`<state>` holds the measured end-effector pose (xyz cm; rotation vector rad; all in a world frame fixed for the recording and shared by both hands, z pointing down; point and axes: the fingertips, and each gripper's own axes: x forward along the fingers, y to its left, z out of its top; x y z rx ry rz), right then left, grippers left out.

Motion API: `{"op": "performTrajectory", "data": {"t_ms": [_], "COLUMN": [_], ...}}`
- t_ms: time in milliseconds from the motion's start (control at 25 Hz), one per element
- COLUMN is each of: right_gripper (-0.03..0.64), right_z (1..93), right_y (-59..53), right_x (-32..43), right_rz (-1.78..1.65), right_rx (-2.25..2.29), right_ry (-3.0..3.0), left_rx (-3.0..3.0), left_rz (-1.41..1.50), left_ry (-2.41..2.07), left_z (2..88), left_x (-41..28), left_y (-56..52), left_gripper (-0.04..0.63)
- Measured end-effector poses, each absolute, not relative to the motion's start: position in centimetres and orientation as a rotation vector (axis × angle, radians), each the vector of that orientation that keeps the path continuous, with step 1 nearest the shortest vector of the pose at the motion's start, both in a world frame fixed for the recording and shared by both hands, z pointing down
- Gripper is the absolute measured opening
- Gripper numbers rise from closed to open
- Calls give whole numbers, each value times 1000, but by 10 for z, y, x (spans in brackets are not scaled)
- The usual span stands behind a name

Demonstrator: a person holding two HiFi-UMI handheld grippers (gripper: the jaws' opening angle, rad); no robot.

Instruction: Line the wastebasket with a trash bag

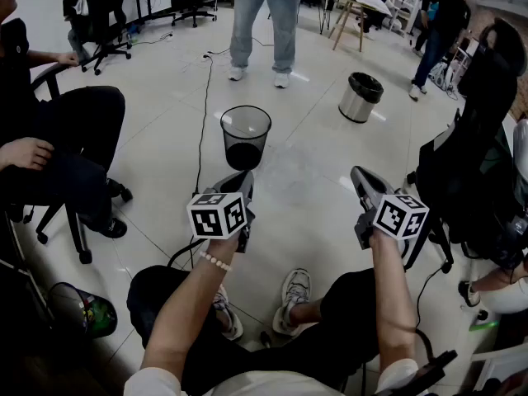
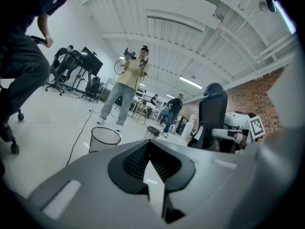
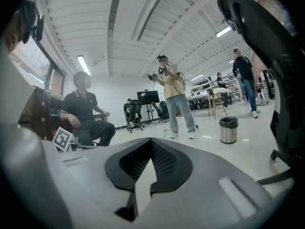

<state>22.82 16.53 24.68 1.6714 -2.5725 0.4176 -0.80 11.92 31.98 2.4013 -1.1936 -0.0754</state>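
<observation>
A black mesh wastebasket (image 1: 245, 136) stands upright on the pale tiled floor, ahead of my knees; it also shows low and left in the left gripper view as the wastebasket (image 2: 104, 139). My left gripper (image 1: 243, 176) is held just short of it, pointing at it, jaws shut with nothing between them (image 2: 149, 141). My right gripper (image 1: 357, 172) hangs to the right at the same height, shut and empty too (image 3: 151, 140). No trash bag shows in any view.
A steel bin (image 1: 360, 97) with a black liner stands at the far right. A person (image 1: 264, 23) stands beyond the wastebasket. Another sits on a chair (image 1: 58, 151) at left. An office chair (image 1: 470, 163) is on the right, a cable (image 1: 201, 114) crosses the floor, and a small bin (image 1: 82, 310) sits near left.
</observation>
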Motion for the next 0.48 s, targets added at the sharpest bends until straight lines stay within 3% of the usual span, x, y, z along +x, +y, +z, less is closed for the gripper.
{"op": "performTrajectory", "data": {"t_ms": [240,480], "right_gripper": [2,2], "right_z": [217,273], "right_y": [167,162], "right_x": [240,234], "right_rz": [275,379], "right_rx": [1613,1612], "right_ry": [-2541,-2531], "left_rx": [2409,2459], "left_rz": [-92,64], "left_ry": [-1185,-1184], "left_z": [312,337], "left_x": [-5,10], "left_y": [119,112], "left_gripper": [12,12]}}
